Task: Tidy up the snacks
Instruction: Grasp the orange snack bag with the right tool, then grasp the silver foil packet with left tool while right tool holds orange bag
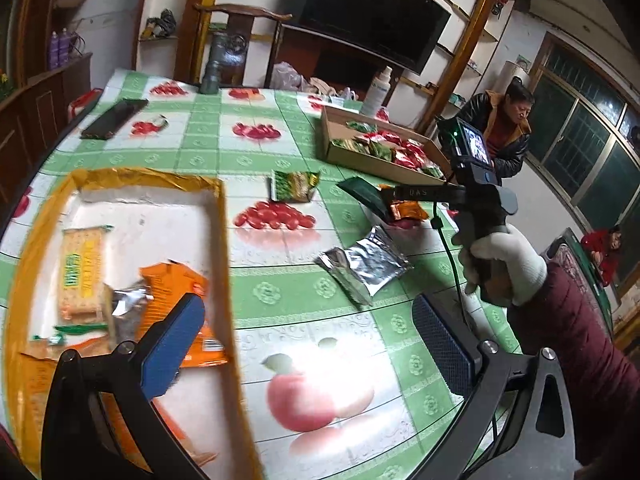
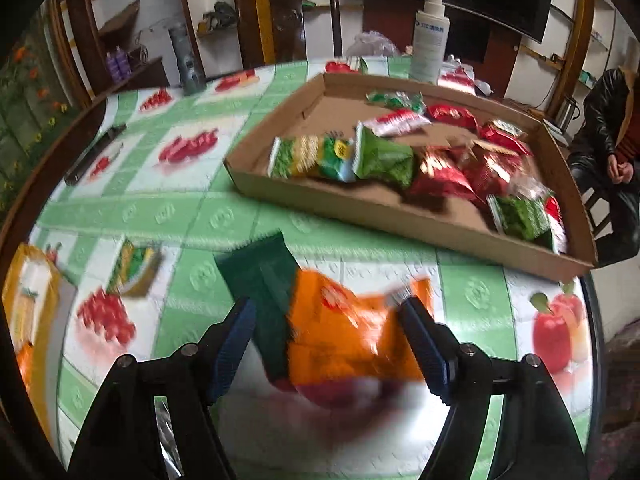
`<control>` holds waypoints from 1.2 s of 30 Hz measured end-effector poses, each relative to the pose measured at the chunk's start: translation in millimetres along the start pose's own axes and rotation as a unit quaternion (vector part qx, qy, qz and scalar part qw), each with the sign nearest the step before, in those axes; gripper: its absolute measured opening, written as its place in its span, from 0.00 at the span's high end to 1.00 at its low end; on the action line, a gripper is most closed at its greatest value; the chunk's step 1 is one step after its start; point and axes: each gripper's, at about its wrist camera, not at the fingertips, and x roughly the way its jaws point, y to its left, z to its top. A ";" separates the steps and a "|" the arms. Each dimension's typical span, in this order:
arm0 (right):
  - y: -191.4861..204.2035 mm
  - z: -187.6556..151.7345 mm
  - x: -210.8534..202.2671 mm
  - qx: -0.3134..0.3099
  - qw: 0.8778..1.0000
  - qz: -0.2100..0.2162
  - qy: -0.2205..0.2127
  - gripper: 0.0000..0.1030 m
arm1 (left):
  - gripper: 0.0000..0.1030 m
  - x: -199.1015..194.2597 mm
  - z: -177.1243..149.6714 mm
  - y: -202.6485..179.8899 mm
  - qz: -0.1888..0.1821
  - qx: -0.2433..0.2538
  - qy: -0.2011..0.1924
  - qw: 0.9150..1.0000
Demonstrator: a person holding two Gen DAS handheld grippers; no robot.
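Orange snack packet (image 2: 344,344), crinkled and blurred, lies between right gripper (image 2: 328,340) jaws, parted, tilted down; left gripper (image 1: 308,344) wide open, empty.

orange packet (image 2: 352,344) blurred, dark green packet (image 2: 264,288) smeared

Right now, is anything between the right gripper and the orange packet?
Nothing visible. The right gripper is open with the orange packet lying between its fingers. A dark green packet lies against the orange one's left side, near the left finger.
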 end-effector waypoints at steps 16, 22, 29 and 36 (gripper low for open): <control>-21.8 -33.8 -35.6 0.071 0.995 0.076 0.003 0.18 | 0.00 5.3 -3.1 -31.7 -0.008 0.043 0.010 0.999; -11.5 -45.8 -16.5 0.067 0.997 0.048 0.008 0.20 | 0.00 13.8 -0.6 -41.0 0.016 0.075 0.022 0.997; -23.7 -67.1 -29.6 0.083 0.993 0.082 -0.006 0.61 | 0.00 51.6 14.4 -61.1 0.044 0.133 0.051 0.989; -49.6 -83.6 -38.1 0.123 0.984 0.130 -0.022 0.61 | 0.00 113.0 26.4 -98.8 0.044 0.239 0.074 0.967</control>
